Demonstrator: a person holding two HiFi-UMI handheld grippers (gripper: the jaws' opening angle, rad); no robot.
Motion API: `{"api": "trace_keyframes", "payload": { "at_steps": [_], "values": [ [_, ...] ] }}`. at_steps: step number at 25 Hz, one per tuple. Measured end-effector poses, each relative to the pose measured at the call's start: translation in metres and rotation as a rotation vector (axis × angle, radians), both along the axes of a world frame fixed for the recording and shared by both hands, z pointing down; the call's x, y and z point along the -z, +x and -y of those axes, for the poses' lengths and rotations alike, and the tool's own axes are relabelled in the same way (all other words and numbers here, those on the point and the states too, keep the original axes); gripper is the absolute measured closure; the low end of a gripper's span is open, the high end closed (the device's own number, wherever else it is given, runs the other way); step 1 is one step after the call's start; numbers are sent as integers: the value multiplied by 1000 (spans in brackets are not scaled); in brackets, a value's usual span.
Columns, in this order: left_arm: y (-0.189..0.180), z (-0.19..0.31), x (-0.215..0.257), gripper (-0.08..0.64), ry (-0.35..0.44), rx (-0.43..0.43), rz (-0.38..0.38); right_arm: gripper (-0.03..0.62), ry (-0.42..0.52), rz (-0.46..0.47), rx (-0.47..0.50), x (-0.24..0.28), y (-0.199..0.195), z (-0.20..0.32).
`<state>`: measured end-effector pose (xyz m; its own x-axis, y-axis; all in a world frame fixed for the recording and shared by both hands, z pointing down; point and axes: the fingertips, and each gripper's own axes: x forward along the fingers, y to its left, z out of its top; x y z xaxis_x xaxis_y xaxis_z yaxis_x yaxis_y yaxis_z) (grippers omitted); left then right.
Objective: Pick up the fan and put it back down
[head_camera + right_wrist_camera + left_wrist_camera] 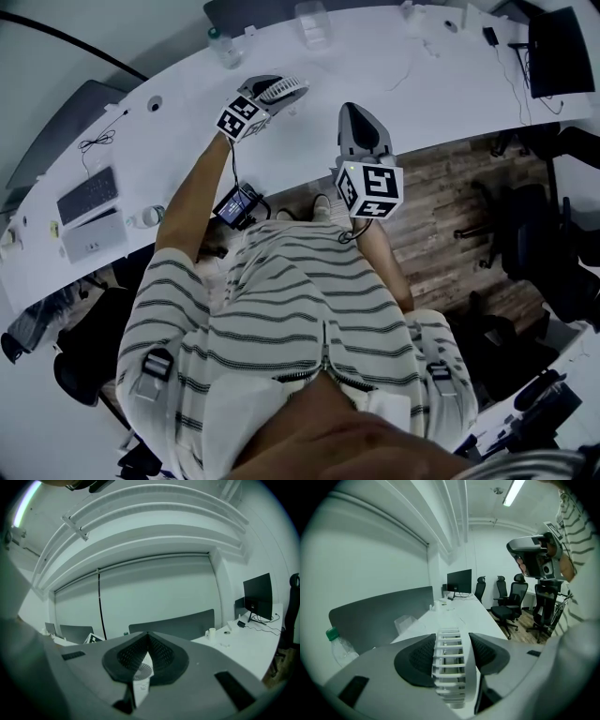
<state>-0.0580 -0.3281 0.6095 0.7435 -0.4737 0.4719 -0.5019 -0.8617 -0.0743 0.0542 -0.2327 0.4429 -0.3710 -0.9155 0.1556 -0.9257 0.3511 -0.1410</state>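
The left gripper (452,637) had its jaws spread wide, and both dark pads pressed on the ribbed rim of the white fan (450,672), one from each side. From the head view, that gripper (264,94) carried the fan (286,91) over the near edge of the curved white table (450,84), left of the right gripper. No view showed whether the fan touched the tabletop.

The right gripper (147,637) had its jaws drawn together until the tips met, with nothing gripped. The fan's round grille (140,672) showed only through the gap below the tips, well beyond them. In the head view this gripper (359,120) hung off the table's near edge.

There were two grippers and one fan. One clear bottle (341,648) with a green cap stood far left on the table, and one dark monitor (459,581) stood at its far right end.
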Motion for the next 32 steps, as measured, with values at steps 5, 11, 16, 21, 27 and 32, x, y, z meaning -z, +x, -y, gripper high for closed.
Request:
{"api": "trace_keyframes", "payload": {
  "at_steps": [5,11,16,21,27,32],
  "values": [
    [5,7,-7,334,-22,-30,17,581,-11,-4,-4,-4,1,1],
    [12,12,-11,334,-43,-102,1,581,-18,-12,-13,-5,1,4],
    [-2,20,-18,334,-92,-98,-3,581,-24,-15,-19,-9,2,5],
    [-17,19,-24,333,-114,-93,29,581,-25,-16,-20,-9,-1,6],
    [-23,23,-30,333,-125,-59,58,581,-23,-17,-5,-9,-10,4],
    [-26,26,-32,322,-122,-17,73,581,-19,-15,1,-8,-11,3]
  ]
}}
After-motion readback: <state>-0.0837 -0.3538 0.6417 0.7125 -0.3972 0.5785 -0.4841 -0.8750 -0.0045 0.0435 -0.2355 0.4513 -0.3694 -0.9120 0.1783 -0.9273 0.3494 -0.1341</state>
